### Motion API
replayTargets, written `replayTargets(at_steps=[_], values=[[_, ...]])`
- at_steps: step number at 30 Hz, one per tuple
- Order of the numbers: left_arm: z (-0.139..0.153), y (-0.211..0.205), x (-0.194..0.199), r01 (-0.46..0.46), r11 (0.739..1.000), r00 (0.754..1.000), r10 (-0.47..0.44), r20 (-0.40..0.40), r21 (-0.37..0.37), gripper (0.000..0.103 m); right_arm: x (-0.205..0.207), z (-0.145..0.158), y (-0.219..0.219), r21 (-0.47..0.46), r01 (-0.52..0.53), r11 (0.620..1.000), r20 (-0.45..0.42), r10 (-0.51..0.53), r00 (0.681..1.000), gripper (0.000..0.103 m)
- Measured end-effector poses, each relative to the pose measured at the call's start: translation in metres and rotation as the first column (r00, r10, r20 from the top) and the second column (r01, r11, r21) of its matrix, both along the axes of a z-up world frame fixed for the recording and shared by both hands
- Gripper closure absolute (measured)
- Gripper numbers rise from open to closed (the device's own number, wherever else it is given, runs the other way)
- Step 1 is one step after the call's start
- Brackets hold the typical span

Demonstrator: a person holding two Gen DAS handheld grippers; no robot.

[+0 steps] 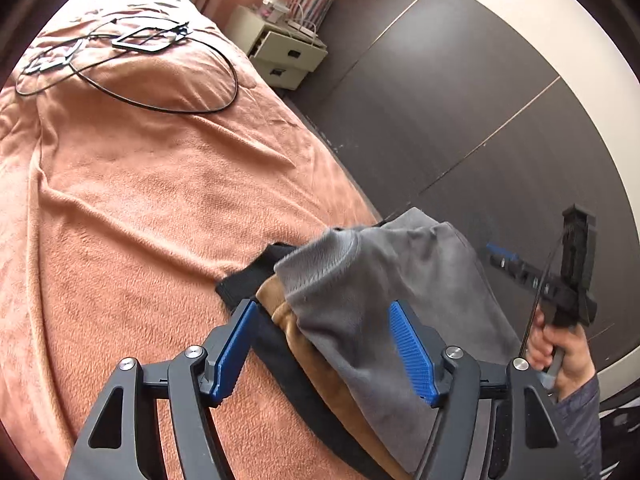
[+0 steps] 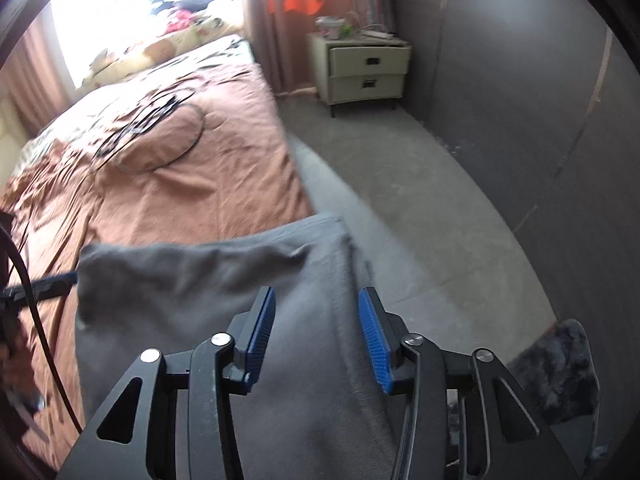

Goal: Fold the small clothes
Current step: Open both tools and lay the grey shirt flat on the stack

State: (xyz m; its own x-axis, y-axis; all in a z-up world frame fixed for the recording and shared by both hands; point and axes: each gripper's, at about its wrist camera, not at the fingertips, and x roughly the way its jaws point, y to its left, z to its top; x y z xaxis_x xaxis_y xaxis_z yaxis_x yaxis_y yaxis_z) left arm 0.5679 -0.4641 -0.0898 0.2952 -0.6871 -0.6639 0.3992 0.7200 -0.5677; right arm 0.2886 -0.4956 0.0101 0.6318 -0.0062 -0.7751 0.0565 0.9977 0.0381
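A small grey fleece garment (image 1: 360, 280) lies folded over at the near edge of the bed, with a tan layer (image 1: 288, 320) and a black layer (image 1: 248, 284) showing under it. My left gripper (image 1: 323, 308) hovers right over it, jaws wide apart, pads clear of the cloth. In the right wrist view the same grey garment (image 2: 208, 280) fills the foreground, a little blurred. My right gripper (image 2: 316, 292) stands open above it with the cloth under the gap. A hand (image 1: 560, 352) holds the right gripper's handle at the right edge.
The bed is covered by a salmon blanket (image 1: 140, 200), with a black cable loop (image 1: 160, 104) and flat black frames (image 1: 144, 38) at its far end. A cream nightstand (image 2: 364, 68) stands by the dark wall panels (image 1: 460, 100). Grey floor (image 2: 420, 208) and a dark fuzzy rug (image 2: 560, 372) lie to the right.
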Motion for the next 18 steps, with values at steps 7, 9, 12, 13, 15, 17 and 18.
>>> replayTargets(at_steps=[7, 9, 12, 13, 15, 17, 18], values=[[-0.017, -0.017, 0.021, -0.050, 0.995, 0.999, 0.051, -0.012, 0.085, 0.033, 0.014, -0.006, -0.022, -0.034, 0.032, 0.999, -0.076, -0.034, 0.996, 0.087], [-0.021, -0.017, 0.026, -0.071, 0.990, 0.997, 0.073, -0.009, 0.119, 0.033, 0.017, -0.008, -0.034, -0.023, 0.066, 0.998, -0.096, -0.068, 0.993, 0.093], [-0.031, -0.015, 0.032, -0.082, 0.988, 0.996, 0.086, -0.026, 0.132, 0.033, 0.023, -0.017, -0.048, -0.027, 0.097, 0.995, -0.134, -0.099, 0.986, 0.094], [-0.035, -0.015, 0.035, -0.084, 0.986, 0.996, 0.087, -0.015, 0.144, 0.033, 0.024, -0.020, -0.051, -0.034, 0.102, 0.994, -0.146, -0.106, 0.984, 0.094], [-0.043, -0.015, 0.038, -0.082, 0.984, 0.996, 0.086, -0.021, 0.156, 0.032, 0.025, -0.018, -0.054, -0.053, 0.108, 0.993, -0.155, -0.115, 0.981, 0.094], [-0.044, -0.015, 0.042, -0.085, 0.986, 0.995, 0.092, -0.041, 0.146, 0.032, 0.017, -0.002, -0.059, -0.066, 0.122, 0.990, -0.139, -0.131, 0.982, 0.094], [-0.041, -0.014, 0.041, -0.088, 0.984, 0.995, 0.095, -0.038, 0.152, 0.032, 0.009, 0.007, -0.060, -0.053, 0.122, 0.991, -0.117, -0.128, 0.985, 0.093]])
